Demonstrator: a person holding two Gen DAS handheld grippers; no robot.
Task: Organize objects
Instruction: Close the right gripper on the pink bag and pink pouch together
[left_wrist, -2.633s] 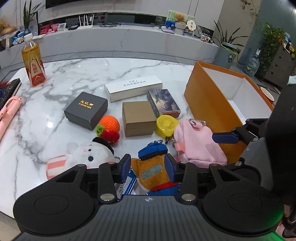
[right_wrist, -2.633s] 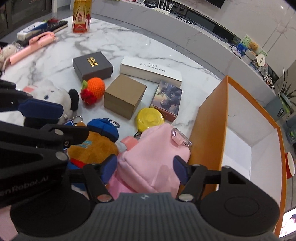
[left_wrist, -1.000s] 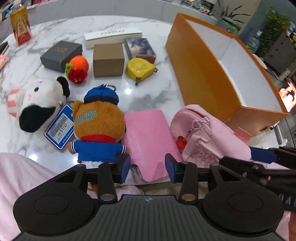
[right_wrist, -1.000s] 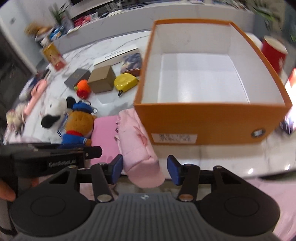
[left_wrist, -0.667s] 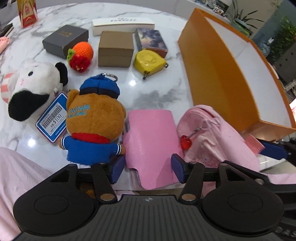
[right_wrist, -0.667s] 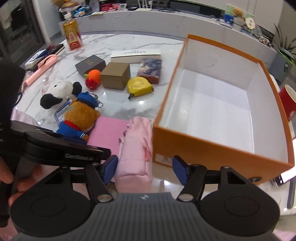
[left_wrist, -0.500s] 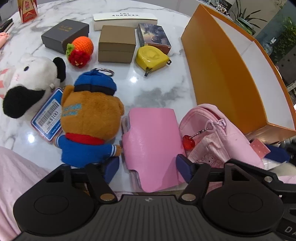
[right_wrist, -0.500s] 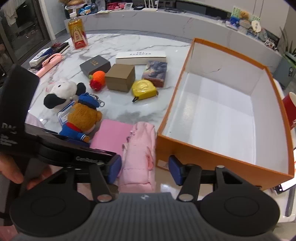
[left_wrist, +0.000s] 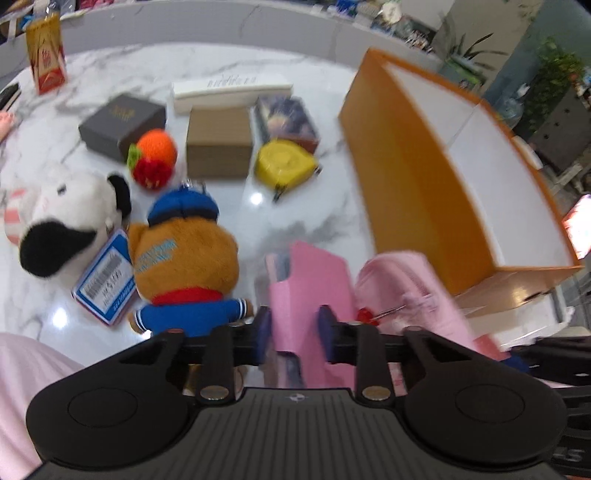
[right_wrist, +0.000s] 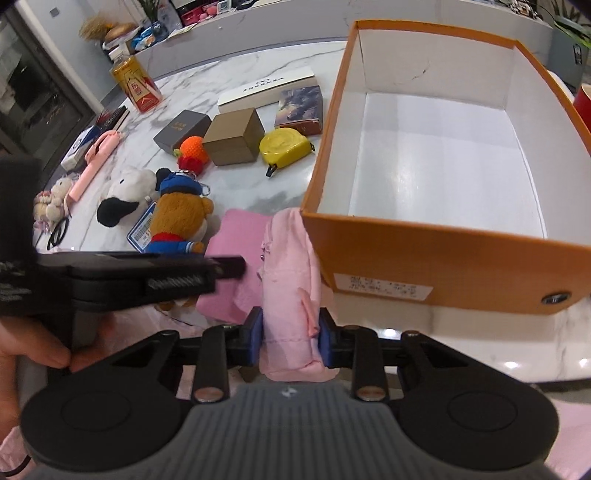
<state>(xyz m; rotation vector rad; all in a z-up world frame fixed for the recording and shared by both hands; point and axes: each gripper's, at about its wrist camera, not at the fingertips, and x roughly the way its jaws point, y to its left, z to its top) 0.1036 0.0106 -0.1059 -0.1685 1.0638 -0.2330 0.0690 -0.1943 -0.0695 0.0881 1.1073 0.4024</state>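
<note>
Nearest the right wrist camera, the right gripper (right_wrist: 290, 338) is closed on the lower end of the pink pouch (right_wrist: 290, 280), both blue pads pressed into the soft fabric; the pouch's far end touches the near corner of the orange box (right_wrist: 436, 254). In the left wrist view, the left gripper (left_wrist: 294, 325) is closed on the near edge of the pink case (left_wrist: 308, 284), which tilts up off the marble table (left_wrist: 306, 206).

Risk, near zone: the two pink items lie side by side and the two grippers work close together, so a lift of one could drag the other or knock the tools together. The pouch is limp and held at one end only; it could sag, catch on the box wall and push the box. The case is pinched near its edge and could pivot out of the pads.

Middle zone: the bear toy (left_wrist: 184, 258) and the dog toy (left_wrist: 70, 218) lie just left of the case; a sideways swing could sweep them.

Far zone: the yellow tape measure (left_wrist: 286, 164), brown box (left_wrist: 218, 144), orange knitted toy (left_wrist: 153, 157) and grey box (left_wrist: 120, 125) await sorting. The orange box is empty.
</note>
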